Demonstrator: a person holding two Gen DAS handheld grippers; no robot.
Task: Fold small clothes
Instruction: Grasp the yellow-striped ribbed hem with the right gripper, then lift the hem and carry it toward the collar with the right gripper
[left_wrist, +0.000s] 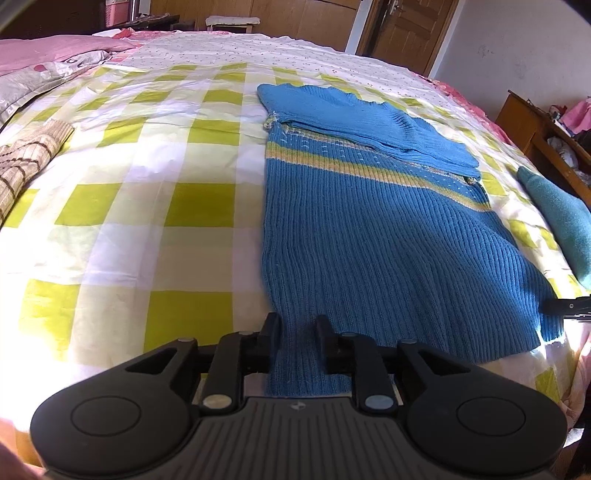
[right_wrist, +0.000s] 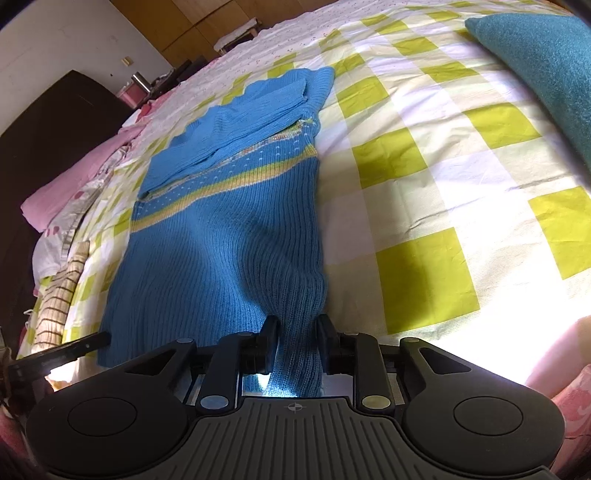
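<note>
Blue knit sweater (left_wrist: 369, 229) lies flat on the bed, sleeves folded across the chest above a yellow stripe band, hem toward both cameras. Same sweater (right_wrist: 221, 236) in the right view, running away from the gripper.

Left gripper (left_wrist: 297, 328) pinches the hem's left corner; knit fabric sits between its two fingers, which are closed onto it. Right gripper (right_wrist: 297, 328) pinches the hem's right corner the same way, fabric bunched between the fingers.

Under it, checked green-and-white bedsheet (left_wrist: 147, 206). A teal cloth (left_wrist: 561, 221) lies to the sweater's right, apart from it. A tan plaid garment (left_wrist: 26, 162) lies well off to the left. Pink bedding (left_wrist: 55, 51) at the far left edge. Wooden door (left_wrist: 406, 29) behind the bed.
</note>
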